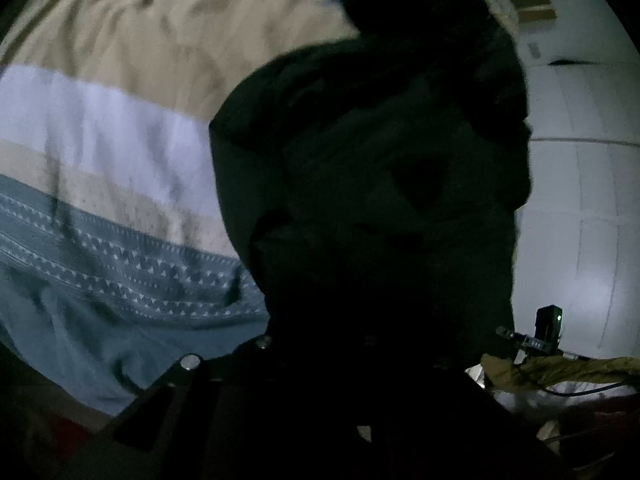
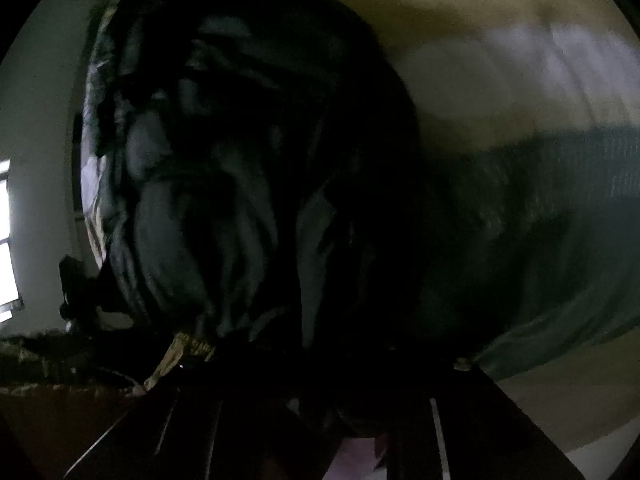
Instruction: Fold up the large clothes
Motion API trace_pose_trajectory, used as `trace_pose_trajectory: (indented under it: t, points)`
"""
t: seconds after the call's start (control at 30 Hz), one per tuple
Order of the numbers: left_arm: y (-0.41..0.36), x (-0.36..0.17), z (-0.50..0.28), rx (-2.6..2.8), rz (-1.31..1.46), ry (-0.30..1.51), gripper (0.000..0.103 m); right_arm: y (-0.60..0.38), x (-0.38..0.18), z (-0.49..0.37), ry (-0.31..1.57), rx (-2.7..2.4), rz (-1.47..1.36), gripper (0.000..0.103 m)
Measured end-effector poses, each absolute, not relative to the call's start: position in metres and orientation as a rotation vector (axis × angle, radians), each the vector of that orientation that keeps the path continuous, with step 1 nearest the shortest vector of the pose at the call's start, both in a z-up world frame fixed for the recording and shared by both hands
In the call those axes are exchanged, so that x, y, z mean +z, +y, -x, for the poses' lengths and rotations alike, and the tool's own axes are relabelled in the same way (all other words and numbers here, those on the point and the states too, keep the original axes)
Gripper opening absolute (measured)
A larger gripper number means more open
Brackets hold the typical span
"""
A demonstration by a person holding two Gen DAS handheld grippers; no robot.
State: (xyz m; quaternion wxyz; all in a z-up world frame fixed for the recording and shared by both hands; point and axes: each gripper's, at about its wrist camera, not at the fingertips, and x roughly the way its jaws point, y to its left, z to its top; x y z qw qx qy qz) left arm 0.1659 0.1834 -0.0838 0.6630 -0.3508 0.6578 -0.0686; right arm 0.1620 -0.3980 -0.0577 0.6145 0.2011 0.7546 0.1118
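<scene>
A large dark garment (image 1: 372,168) hangs bunched right in front of the left wrist camera and hides my left gripper's fingers; only the gripper's dark body shows below. In the right wrist view the same dark garment (image 2: 224,184) hangs in thick folds with a small yellow-green tag (image 2: 188,350) at its lower edge. It covers my right gripper's fingers too. Both views are dim and the fingertips do not show, so I cannot tell how either gripper's jaws stand. The cloth seems to gather down into each gripper.
A bedspread (image 1: 104,184) with beige, white and patterned teal bands lies behind the garment; it also shows in the right wrist view (image 2: 560,208). A white tiled wall (image 1: 580,208) and a small black device with a green light (image 1: 550,326) stand at the right.
</scene>
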Motion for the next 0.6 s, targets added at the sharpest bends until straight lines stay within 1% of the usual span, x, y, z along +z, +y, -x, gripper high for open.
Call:
trace_pose_trajectory:
  t: [0.07,0.2,0.33,0.37,0.47,0.6]
  points:
    - [0.191,-0.072,-0.171,-0.156,0.81,1.451,0.007,-0.399,-0.045,-0.174,1.689,0.273,-0.448,0.012]
    - [0.196,-0.037,-0.194,-0.188,0.832,1.352,0.007,-0.384,0.004,-0.21,1.566,0.313,-0.41,0.01]
    - [0.196,0.002,-0.237,-0.226,0.845,1.224,0.007,-0.375,0.039,-0.238,1.448,0.35,-0.364,0.009]
    - [0.195,0.009,-0.246,-0.228,0.852,1.201,0.007,-0.388,0.046,-0.241,1.425,0.352,-0.355,0.009]
    - [0.202,0.021,-0.279,-0.211,0.879,1.151,0.007,-0.392,0.067,-0.265,1.354,0.331,-0.324,0.009]
    - [0.215,0.03,-0.317,-0.209,0.902,1.111,0.007,-0.383,0.076,-0.3,1.291,0.289,-0.303,0.008]
